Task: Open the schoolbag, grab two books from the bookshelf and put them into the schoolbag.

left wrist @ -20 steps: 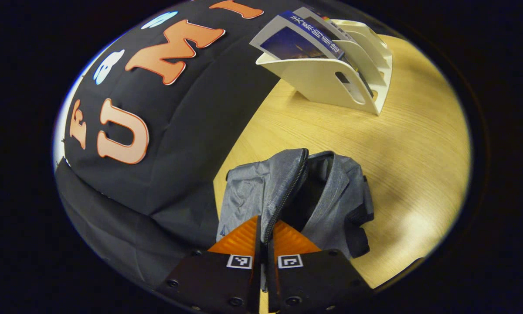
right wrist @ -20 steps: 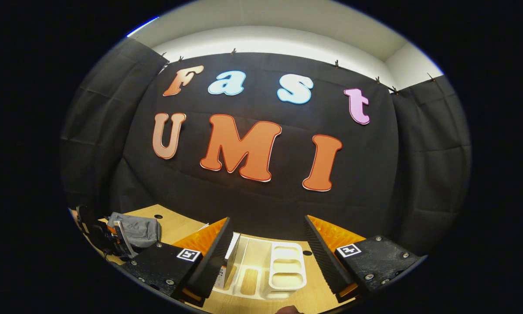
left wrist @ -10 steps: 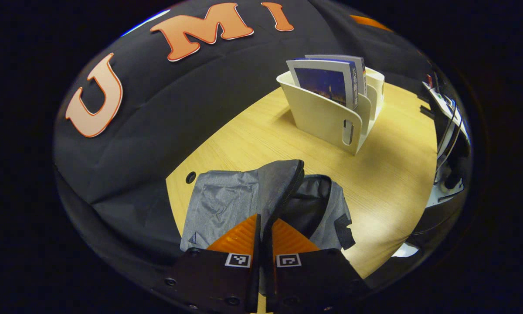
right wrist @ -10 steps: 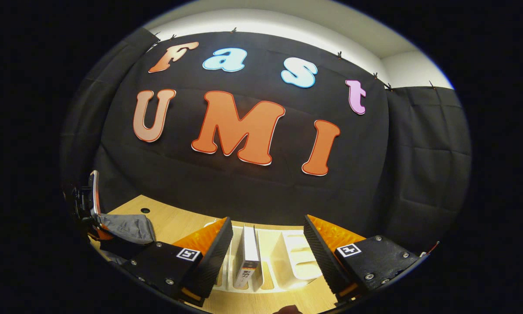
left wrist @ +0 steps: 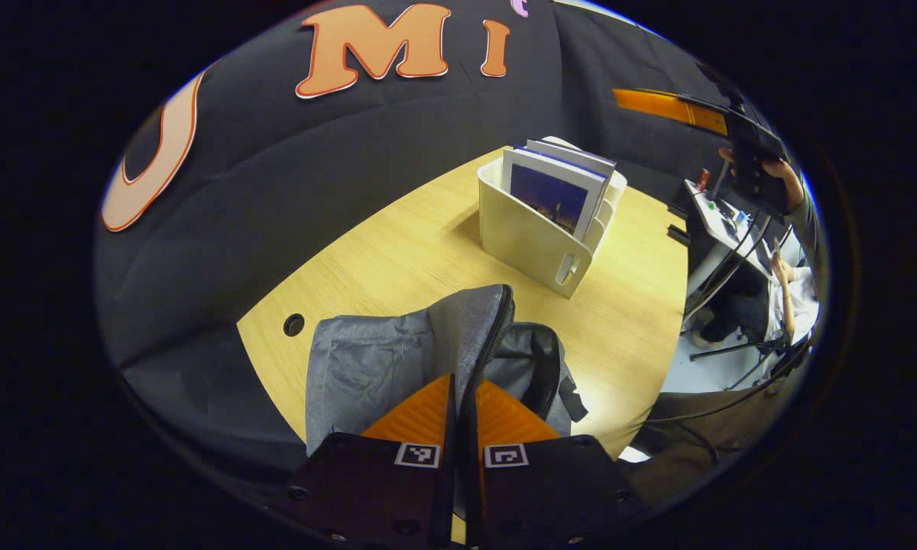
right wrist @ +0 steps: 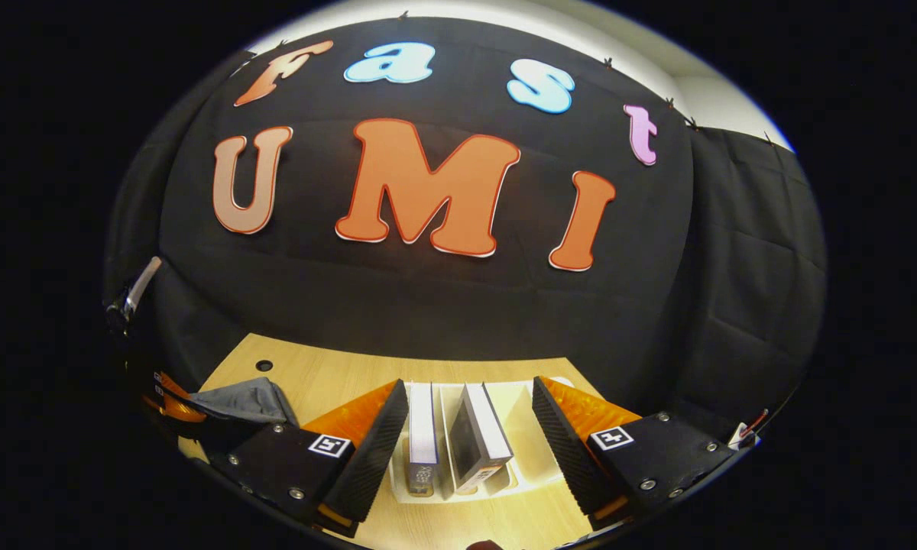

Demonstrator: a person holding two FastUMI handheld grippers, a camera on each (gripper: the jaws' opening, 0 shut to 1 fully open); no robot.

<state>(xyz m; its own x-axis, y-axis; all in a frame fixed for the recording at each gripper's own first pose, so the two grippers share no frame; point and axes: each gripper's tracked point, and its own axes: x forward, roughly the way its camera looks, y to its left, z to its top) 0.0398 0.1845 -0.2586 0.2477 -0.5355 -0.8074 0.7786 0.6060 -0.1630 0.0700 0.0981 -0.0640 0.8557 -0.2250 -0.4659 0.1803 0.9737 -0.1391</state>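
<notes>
My left gripper [left wrist: 464,397] was pinched shut on the zip edge of the grey schoolbag [left wrist: 382,359], holding the flap up so the mouth gaped. The bag sat at the near left part of the table [left wrist: 397,252], not far from the cable hole [left wrist: 293,325]. So step 1 looked done to me; step in hand was fetching book no. 1.

My right gripper [right wrist: 470,416] hung spread wide above the white bookshelf [right wrist: 523,405], gripping nothing. Two books [right wrist: 477,431] stood spine-up in the slots betw. its fingers, the right one leaning. Next move, I judged: drop straight down, centre on one spine only, close, lift clear w/o dragging the other. Left should keep the bag mouth open.

Hard to tell: inside of the bag was dark, contents unknown. The rack's lower part was cut off by the fingers in the right gripper view. Farther off, in the left gripper view, the rack sat toward the table's far right edge.
</notes>
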